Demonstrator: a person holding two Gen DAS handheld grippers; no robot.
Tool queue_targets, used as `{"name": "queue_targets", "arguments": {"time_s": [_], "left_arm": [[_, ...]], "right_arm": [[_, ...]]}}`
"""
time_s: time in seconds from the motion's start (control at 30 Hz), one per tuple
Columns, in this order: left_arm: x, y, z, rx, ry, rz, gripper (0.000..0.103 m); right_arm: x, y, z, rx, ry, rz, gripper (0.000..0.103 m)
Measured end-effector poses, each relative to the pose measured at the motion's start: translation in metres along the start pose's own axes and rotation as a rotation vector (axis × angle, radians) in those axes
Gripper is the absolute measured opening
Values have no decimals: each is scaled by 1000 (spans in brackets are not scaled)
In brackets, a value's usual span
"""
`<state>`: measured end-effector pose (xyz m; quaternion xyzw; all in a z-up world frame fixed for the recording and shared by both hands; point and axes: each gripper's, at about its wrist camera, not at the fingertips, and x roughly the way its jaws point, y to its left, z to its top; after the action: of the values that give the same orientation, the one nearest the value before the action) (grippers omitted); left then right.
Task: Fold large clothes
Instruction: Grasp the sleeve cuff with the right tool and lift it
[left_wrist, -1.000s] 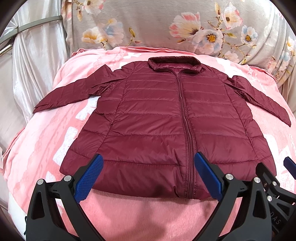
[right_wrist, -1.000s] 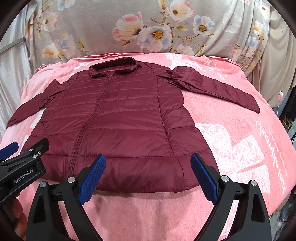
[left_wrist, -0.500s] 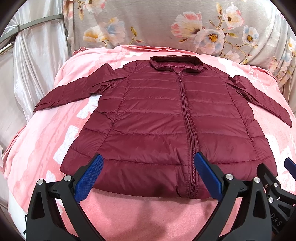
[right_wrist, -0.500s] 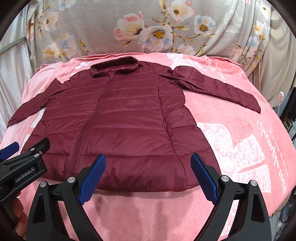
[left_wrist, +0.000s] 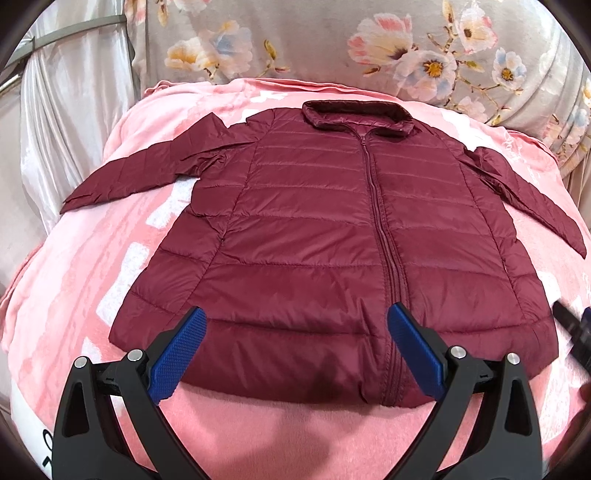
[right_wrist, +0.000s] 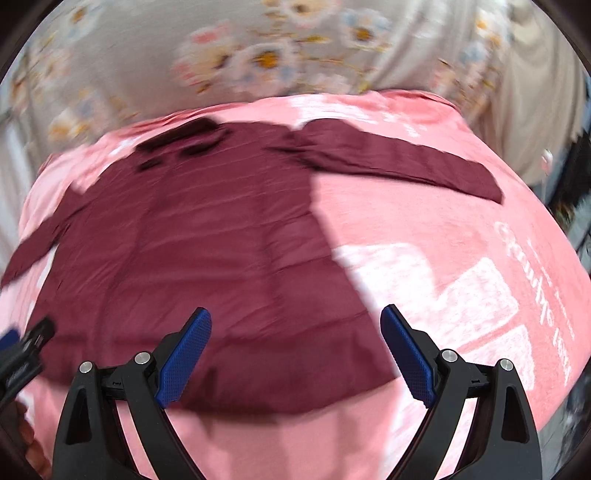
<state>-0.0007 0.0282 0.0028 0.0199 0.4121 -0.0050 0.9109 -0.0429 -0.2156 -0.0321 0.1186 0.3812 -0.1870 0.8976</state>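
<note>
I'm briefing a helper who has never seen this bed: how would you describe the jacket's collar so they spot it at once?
Start at the pink blanket covering the bed, where a maroon quilted jacket lies spread flat with its sleeves out. Follow its zipper away from the grippers to the far end, nearest the floral fabric. The collar is the raised, darker band there, the only part standing up.

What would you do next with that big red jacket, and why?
Probably reach the right tongs toward the sleeve stretched out to the right and fold it across the body. The jacket lies flat, zipped, both sleeves spread on the pink blanket; both tongs, left included, hang open and empty near its hem.
</note>
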Motion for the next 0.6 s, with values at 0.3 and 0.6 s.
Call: {"name": "queue_targets", "arguments": {"time_s": [0.3,0.6], "left_arm": [[16,8,21,-31,-42,27,96],[35,3,37,-24,-20,24,97]], "right_arm": [[68,-170,88,377,-38,-118,90],[165,-282,132,637,-5,-107,89]]}}
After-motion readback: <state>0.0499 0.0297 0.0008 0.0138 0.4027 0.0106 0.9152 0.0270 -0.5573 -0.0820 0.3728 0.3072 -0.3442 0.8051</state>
